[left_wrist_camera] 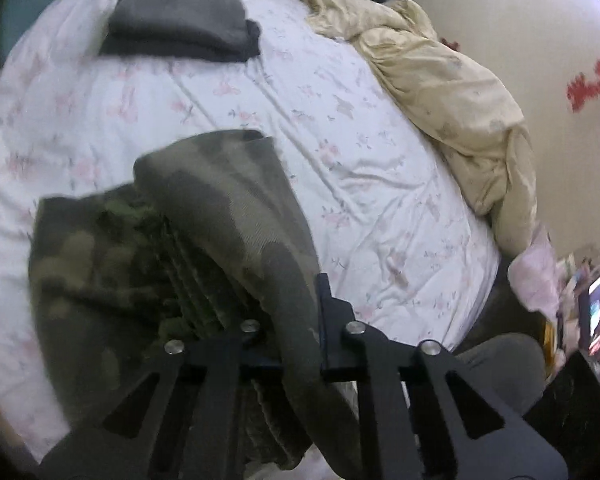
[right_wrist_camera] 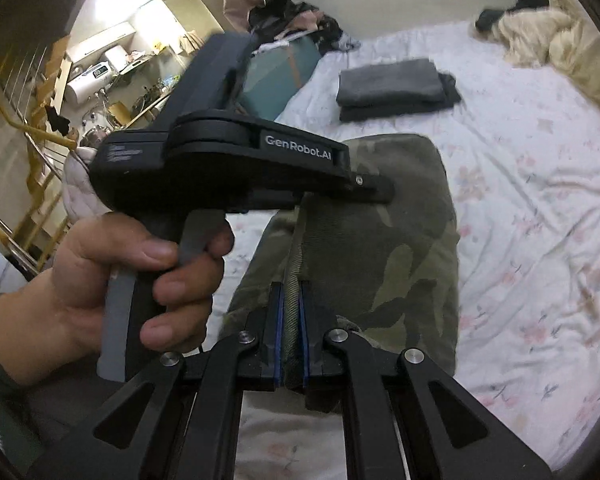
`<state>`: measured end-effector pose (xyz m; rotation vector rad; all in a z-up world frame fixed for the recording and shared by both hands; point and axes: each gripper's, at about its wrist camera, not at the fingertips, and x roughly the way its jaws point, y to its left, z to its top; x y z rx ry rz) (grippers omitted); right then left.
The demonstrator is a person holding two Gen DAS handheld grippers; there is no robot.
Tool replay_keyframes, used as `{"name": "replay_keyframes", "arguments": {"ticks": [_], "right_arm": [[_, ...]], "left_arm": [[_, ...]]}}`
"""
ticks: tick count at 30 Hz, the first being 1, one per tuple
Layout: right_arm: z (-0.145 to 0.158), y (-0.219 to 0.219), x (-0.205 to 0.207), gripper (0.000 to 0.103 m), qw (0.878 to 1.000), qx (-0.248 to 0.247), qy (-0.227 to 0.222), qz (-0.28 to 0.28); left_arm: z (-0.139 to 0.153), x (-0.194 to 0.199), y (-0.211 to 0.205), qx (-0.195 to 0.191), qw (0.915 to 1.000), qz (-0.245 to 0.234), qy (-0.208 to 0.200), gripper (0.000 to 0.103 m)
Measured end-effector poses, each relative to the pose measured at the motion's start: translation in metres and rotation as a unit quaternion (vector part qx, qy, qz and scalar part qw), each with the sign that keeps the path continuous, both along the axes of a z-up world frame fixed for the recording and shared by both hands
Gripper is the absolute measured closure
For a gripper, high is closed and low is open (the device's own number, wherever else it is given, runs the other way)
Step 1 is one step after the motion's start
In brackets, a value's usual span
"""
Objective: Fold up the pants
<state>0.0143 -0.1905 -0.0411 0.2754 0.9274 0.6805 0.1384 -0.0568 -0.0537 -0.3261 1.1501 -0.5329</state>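
L tongs (left_wrist_camera: pixel 296 320) tips buried in pants (left_wrist_camera: pixel 228 208).

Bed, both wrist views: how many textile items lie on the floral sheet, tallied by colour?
Camouflage green pants, pinched in both tools: 1
Folded grey garments stacked near the far edge: 2, a lighter grey one on top of a darker one
Crumpled cream quilt along the wall: 1
Black cloth by the quilt's far end: 1, kind unclear
Total: 5

Hidden and unclear parts

The camouflage pants (left_wrist_camera: pixel 228 216) covered the left claw (left_wrist_camera: pixel 296 320) fingertips and ran off the frame at 6 o'clock; red wall lettering (left_wrist_camera: pixel 592 76) at 2 o'clock was too blurred to read.
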Motion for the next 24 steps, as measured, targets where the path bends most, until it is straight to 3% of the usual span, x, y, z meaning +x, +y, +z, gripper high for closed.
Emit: {"name": "replay_keyframes", "arguments": {"ticks": [3, 5, 6, 8, 11, 12, 13, 15, 21, 24], "right_arm": [[0.005, -0.009, 0.006, 0.085, 0.999, 0.024, 0.027, 0.009], [0.016, -0.019, 0.005, 0.069, 0.999, 0.042, 0.02, 0.015], [0.021, -0.024, 0.004, 0.054, 0.999, 0.048, 0.011, 0.014], [0.032, -0.038, 0.004, 0.039, 0.998, 0.058, -0.011, -0.002], [0.039, -0.056, 0.014, 0.041, 0.998, 0.041, -0.031, -0.042], [0.037, -0.06, 0.022, 0.047, 0.998, 0.014, -0.027, -0.06], [0.034, -0.061, 0.031, 0.061, 0.997, -0.011, -0.019, -0.067], [0.026, -0.06, 0.049, 0.081, 0.996, -0.056, -0.007, -0.066], [-0.008, -0.033, 0.089, 0.084, 0.994, -0.104, 0.03, -0.029], [-0.022, -0.01, 0.091, 0.084, 0.996, -0.081, 0.036, 0.027]], "left_arm": [[0.012, -0.003, 0.006, 0.003, 1.0, -0.005, -0.008, 0.096], [0.018, -0.005, 0.013, -0.007, 0.9998, -0.012, -0.011, 0.096], [0.02, -0.005, 0.016, -0.007, 0.9998, -0.013, -0.013, 0.096], [0.026, -0.005, 0.022, -0.006, 0.9998, -0.013, -0.016, 0.096], [0.031, -0.003, 0.033, 0.018, 0.9994, -0.017, -0.024, 0.096], [0.031, -0.003, 0.036, 0.034, 0.9989, -0.014, -0.027, 0.097], [0.03, -0.004, 0.041, 0.053, 0.9982, -0.01, -0.027, 0.097], [0.025, -0.006, 0.058, 0.074, 0.9971, -0.005, -0.018, 0.097], [0.016, -0.006, 0.11, 0.093, 0.9951, 0.029, 0.017, 0.097], [-0.003, -0.008, 0.119, 0.107, 0.993, 0.029, 0.042, 0.096]]}}
